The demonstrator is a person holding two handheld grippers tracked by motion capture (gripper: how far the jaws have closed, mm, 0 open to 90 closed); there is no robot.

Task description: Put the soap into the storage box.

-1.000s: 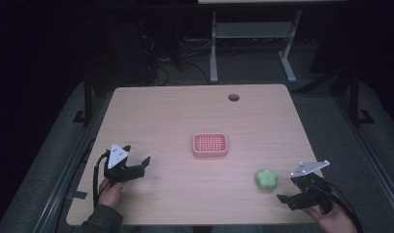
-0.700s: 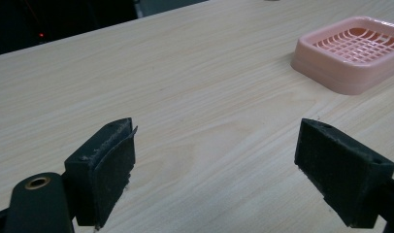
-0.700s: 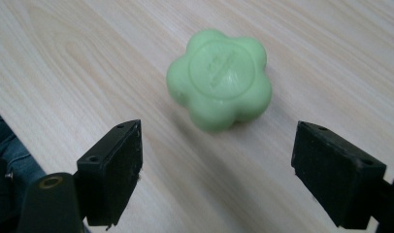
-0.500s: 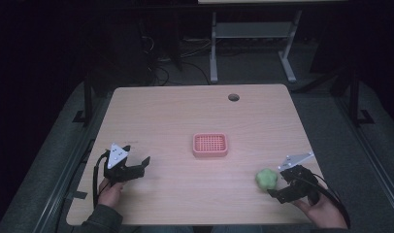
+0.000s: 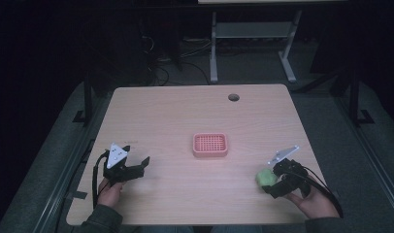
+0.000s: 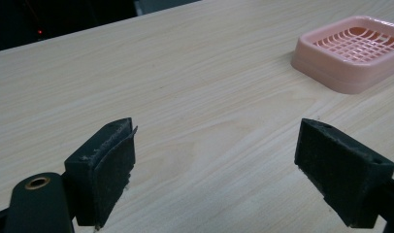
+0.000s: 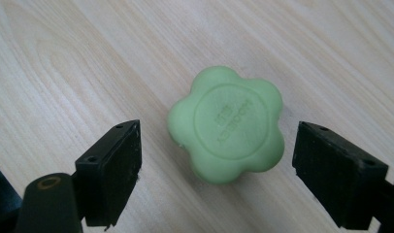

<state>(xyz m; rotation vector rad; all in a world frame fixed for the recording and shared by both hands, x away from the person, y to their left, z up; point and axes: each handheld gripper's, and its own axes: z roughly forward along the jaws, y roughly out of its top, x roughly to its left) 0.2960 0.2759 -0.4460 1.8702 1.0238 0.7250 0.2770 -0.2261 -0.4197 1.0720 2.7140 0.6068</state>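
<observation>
A green flower-shaped soap (image 7: 227,124) lay flat on the wooden table (image 5: 185,116), near its right front corner. The right gripper (image 5: 271,179) sat at the soap, its two black jaws spread wide with the soap between them, neither pad touching it. At the left front of the table, the left gripper (image 5: 139,166) rested low with its jaws also wide apart and nothing between them. A pink slatted soap dish (image 5: 210,144) stood near the table's middle, well apart from both grippers.
</observation>
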